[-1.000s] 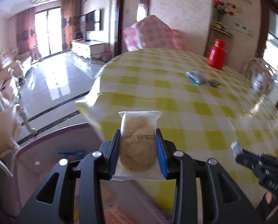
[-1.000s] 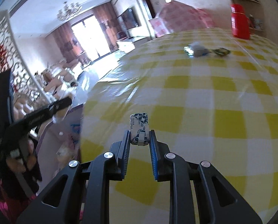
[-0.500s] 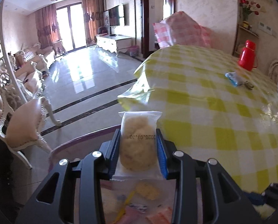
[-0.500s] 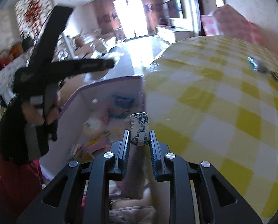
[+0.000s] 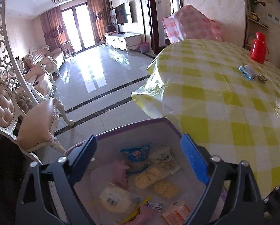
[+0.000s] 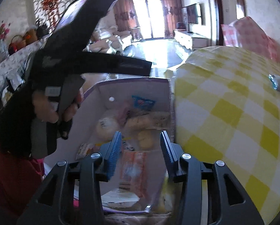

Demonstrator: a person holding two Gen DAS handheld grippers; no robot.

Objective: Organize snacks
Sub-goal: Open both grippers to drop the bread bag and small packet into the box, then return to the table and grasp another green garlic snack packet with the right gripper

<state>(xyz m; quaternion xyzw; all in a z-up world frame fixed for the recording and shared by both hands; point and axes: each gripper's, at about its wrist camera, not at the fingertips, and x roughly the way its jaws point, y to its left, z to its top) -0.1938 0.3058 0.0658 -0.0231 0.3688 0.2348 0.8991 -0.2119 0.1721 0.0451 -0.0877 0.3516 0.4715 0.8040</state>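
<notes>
A white box with a purple rim (image 5: 132, 125) stands beside the table, holding several wrapped snacks. Among them are a blue packet (image 5: 136, 154), yellow cakes (image 5: 149, 176), a pale round bun in clear wrap (image 5: 114, 200) and a small black-and-white candy (image 5: 155, 205). My left gripper (image 5: 138, 136) hangs over the box, its jaws opening wide with nothing between them. My right gripper (image 6: 140, 134) is also above the box (image 6: 134, 80). Its jaws are opening and hold nothing, and an orange packet (image 6: 133, 166) lies below them. A hand (image 6: 51, 110) holds the left tool.
The round table with a yellow checked cloth (image 5: 224, 112) is right of the box; a blue packet (image 5: 246, 72) and a red thermos (image 5: 259, 47) sit far back on it. A padded chair (image 5: 36, 123) stands left of the box, with tiled floor beyond.
Both grippers swung left from over the table to above the box. The left let go of its bun packet, the right of its patterned candy, and both jaws opened.
</notes>
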